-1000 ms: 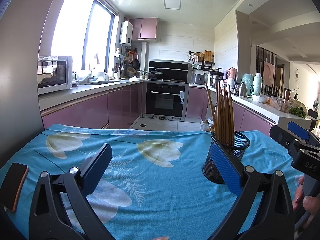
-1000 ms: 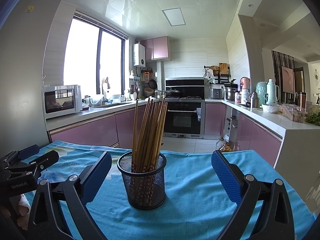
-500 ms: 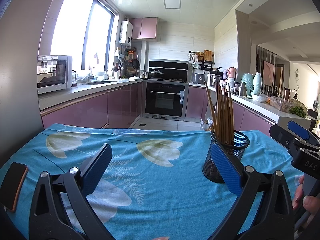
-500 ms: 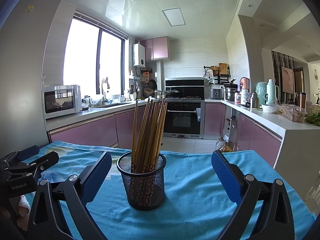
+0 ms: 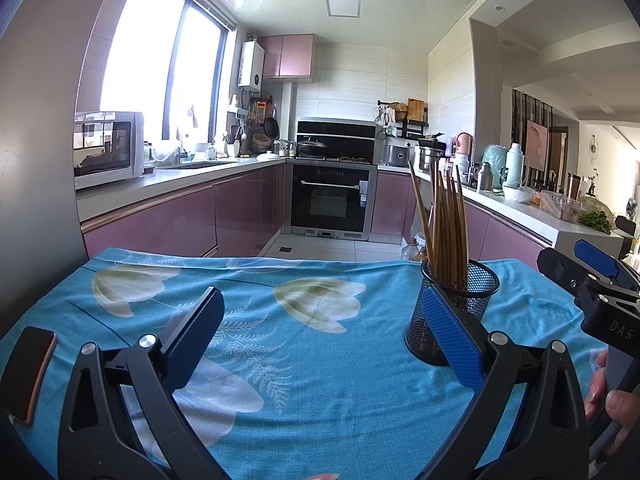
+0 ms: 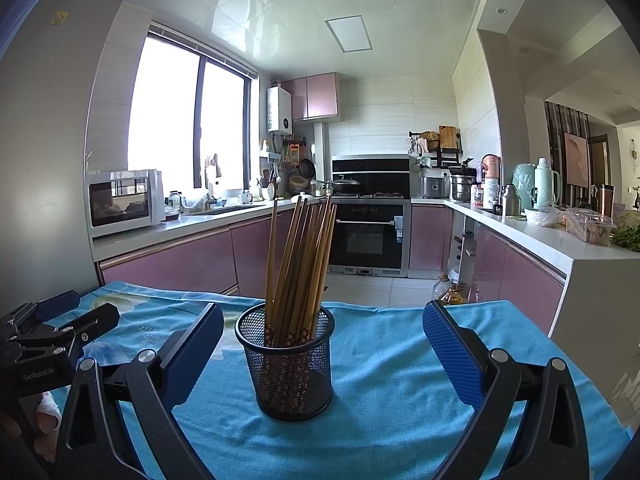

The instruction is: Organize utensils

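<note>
1. My left tongs (image 5: 320,336) are spread wide with nothing between the blue pads, hovering low over the tablecloth (image 5: 304,344) near the front edge of the table
2. My right tongs (image 6: 323,354) are just as wide apart and also empty; the mesh cup (image 6: 290,364) stands between their two fingers in that camera, a little left of the middle, and I see no pad touching it
3. The mesh cup is upright on the cloth toward the table's right half, and from the left camera it sits just behind the right finger (image 5: 450,332) of my left tongs
4. A bundle of wooden chopsticks (image 6: 302,264) stands in the cup, tips fanned upward and leaning slightly, with one stick apart on the left
5. A phone (image 5: 28,372) lies at the left edge of the table, beside my left tongs
6. In the left camera my other tool (image 5: 592,292) shows at the right edge, with fingers (image 5: 612,396) of a hand under it
7. Beyond the far edge I see a kitchen with pink cabinets (image 6: 172,260), an oven (image 6: 370,236) and a microwave (image 6: 124,202)
</note>
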